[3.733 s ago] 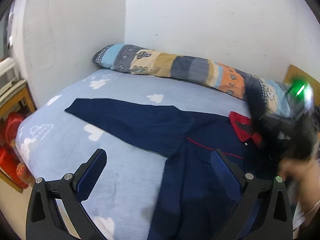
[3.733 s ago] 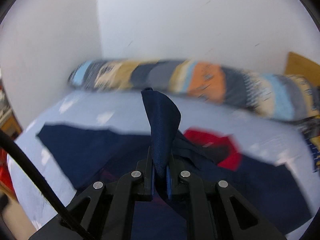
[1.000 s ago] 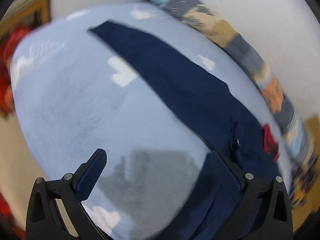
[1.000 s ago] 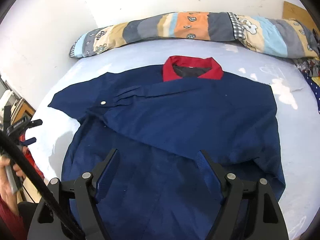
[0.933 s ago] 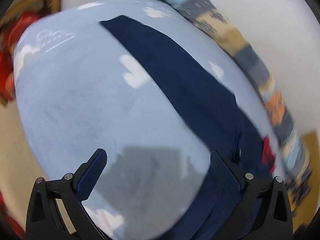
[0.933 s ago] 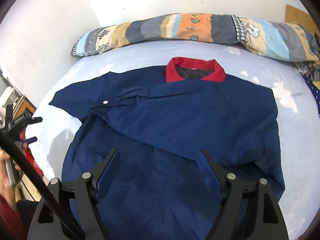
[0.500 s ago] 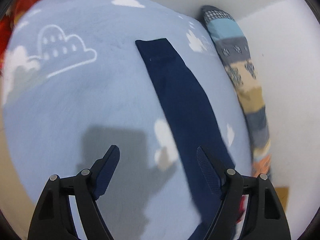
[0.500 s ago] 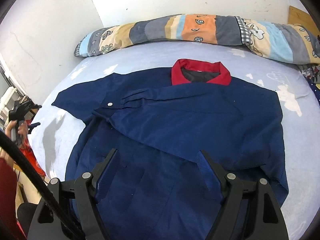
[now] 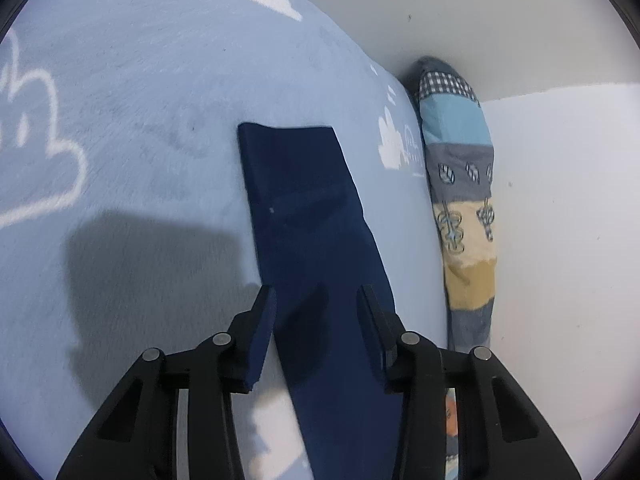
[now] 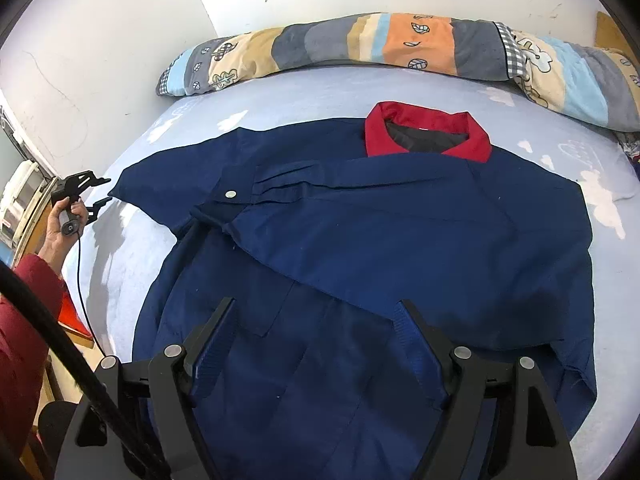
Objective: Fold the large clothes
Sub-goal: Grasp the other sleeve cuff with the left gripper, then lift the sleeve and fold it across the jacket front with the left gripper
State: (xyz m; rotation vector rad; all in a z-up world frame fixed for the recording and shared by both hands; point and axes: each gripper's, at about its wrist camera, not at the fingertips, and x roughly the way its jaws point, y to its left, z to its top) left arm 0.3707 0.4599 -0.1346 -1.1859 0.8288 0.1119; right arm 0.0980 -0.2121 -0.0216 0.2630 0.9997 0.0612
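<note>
Since a second ago, swung the left tool (image 9: 316, 300) out along the spread sleeve (image 9: 304, 208) toward its cuff end, rolling the wrist on the way; jaws have just been closing, now half-narrowed, straddling the sleeve with cloth lying between them but pads not pressing on it. Points downward at a slant over the sleeve, which lies flat on the pale blue bed (image 9: 140, 80) and runs away from the camera to a squared-off cuff, beside the patchwork bolster (image 9: 460, 184) along the wall.

From the right wrist view, shows the left hand (image 10: 66, 222) at the bed's far left edge, gripping the tool's handle, red sleeved arm (image 10: 24, 320) reaching from the lower left, tool tips just at the cuff end of the sleeve.

Holds the right tool (image 10: 316, 336) almost where it was, tipped steeply down above the lower body of the navy jacket (image 10: 400, 240), jaws wide apart and gripping nothing. Lies front-up in the middle of the bed, red collar (image 10: 424, 132) toward the bolster, right sleeve already folded across the chest with its cuff snap (image 10: 230, 194) showing, left sleeve stretched out sideways.
</note>
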